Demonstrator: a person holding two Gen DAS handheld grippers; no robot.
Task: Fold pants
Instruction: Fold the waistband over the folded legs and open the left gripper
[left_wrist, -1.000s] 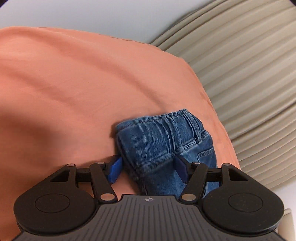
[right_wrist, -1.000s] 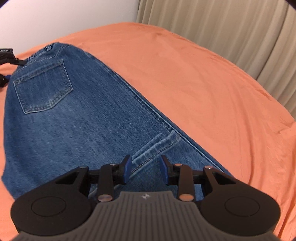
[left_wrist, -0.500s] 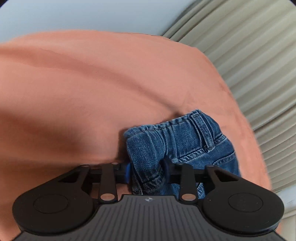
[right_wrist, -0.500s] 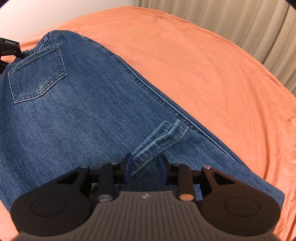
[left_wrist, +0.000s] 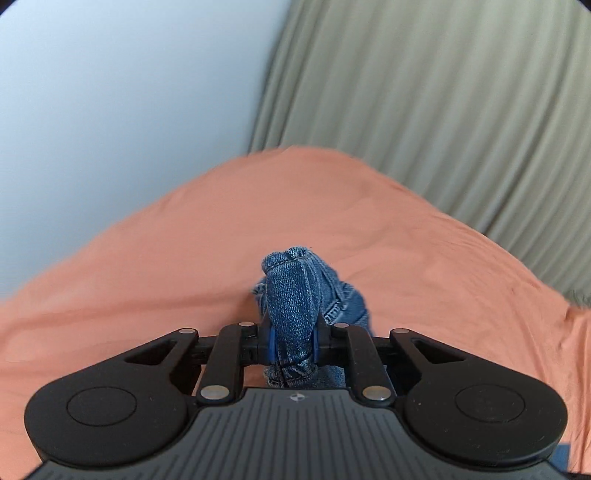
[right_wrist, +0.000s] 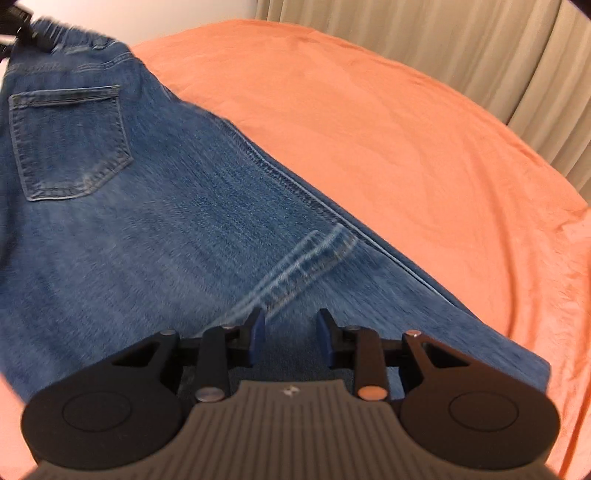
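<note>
Jaws clamped on a bunched wad of the jeans — that's the left gripper; right gripper part-open, gripping nothing, over denim on the orange sheet.

Left wrist view: from behind the left gripper, looking forward at a shallow angle across the orange bedsheet toward wall and curtain, with bunched pants close to the lens. Right wrist view: from behind the right gripper, angled down, near the spread pants. Shared: pants, bedsheet, curtain
</note>
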